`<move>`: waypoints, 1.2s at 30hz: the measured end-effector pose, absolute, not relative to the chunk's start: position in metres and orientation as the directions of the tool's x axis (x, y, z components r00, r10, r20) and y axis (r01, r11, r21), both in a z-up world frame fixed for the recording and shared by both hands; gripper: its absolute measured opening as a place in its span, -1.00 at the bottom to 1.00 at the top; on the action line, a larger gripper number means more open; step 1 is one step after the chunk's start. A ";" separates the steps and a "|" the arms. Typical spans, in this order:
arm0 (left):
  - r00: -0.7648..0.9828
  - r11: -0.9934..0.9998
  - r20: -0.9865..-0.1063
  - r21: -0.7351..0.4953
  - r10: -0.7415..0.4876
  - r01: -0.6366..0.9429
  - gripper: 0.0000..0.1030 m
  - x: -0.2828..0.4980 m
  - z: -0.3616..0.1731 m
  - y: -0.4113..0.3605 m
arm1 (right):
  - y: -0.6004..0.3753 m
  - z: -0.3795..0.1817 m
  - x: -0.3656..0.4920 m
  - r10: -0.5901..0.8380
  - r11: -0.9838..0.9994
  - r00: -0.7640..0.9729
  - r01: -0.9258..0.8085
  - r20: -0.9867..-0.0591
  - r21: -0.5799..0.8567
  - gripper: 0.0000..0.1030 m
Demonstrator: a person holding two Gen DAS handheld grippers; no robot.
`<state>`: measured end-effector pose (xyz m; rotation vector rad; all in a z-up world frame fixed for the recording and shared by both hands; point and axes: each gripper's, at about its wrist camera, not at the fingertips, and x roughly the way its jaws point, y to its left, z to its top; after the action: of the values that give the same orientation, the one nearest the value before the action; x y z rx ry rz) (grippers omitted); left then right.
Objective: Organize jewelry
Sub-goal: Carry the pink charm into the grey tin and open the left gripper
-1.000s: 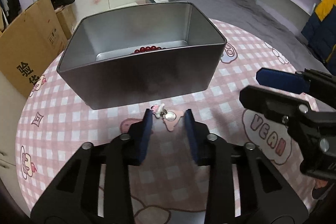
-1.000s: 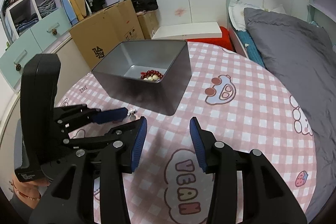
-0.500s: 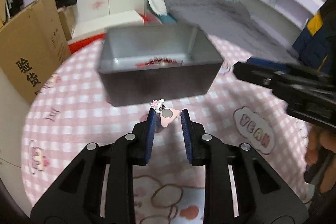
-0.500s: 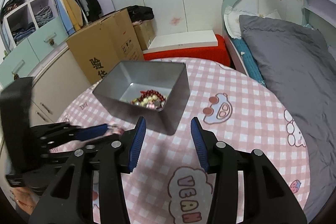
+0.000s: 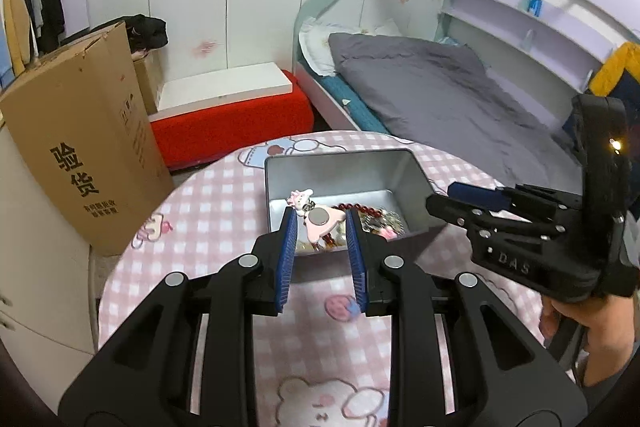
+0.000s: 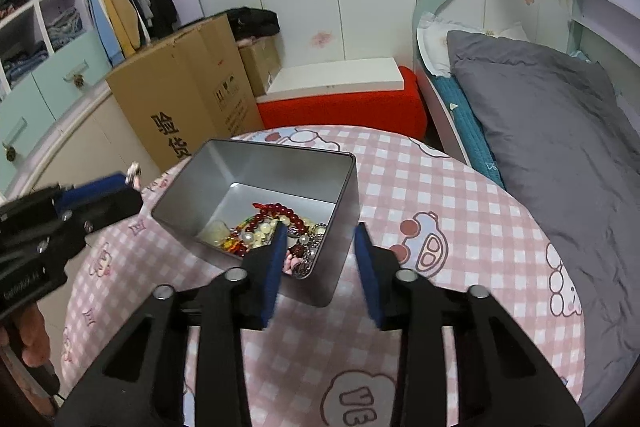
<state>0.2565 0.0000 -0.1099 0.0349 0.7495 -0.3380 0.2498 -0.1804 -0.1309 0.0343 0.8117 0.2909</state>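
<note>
My left gripper [image 5: 321, 227] is shut on a pink charm [image 5: 323, 221] with a small white figure on top, held in the air above the near edge of the grey metal tin [image 5: 404, 163]. The tin [image 6: 344, 187] holds red beads, pearls and chains [image 6: 276, 227]. My right gripper [image 6: 320, 247] is open and empty, its fingers astride the tin's near right corner. The left gripper [image 6: 100, 187] shows at the left of the right wrist view, the charm's tip poking from it. The right gripper [image 5: 472, 199] shows at the right of the left wrist view.
The tin stands on a round table with a pink checked cloth [image 6: 440, 195]. A cardboard box [image 6: 180, 99] stands beyond the table's left edge, a red bench [image 6: 344, 107] behind, and a bed with a grey duvet [image 6: 540, 99] to the right.
My left gripper closed on the pink charm, lifted it off the cloth and carried it up over the tin. My right gripper rose and moved toward the tin's near corner.
</note>
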 end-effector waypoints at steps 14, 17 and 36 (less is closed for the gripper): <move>0.646 0.946 -0.709 -0.093 -0.282 0.310 -0.52 0.293 -0.124 -0.015 | -0.174 -0.137 0.252 0.253 0.959 0.641 -0.267 -0.725 0.099 -0.81; 0.641 0.948 -0.717 -0.089 -0.274 0.307 -0.51 0.297 -0.127 -0.017 | -0.174 -0.138 0.252 0.252 0.959 0.641 -0.267 -0.725 0.097 -0.81; 0.652 0.954 -0.715 -0.073 -0.252 0.290 0.17 0.298 -0.125 -0.022 | -0.174 -0.138 0.252 0.252 0.959 0.640 -0.266 -0.725 0.098 -0.81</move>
<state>0.2981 -0.0223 -0.1252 0.0496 0.8033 -0.3078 0.2516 -0.1742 -0.1385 -0.0178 0.8245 0.2951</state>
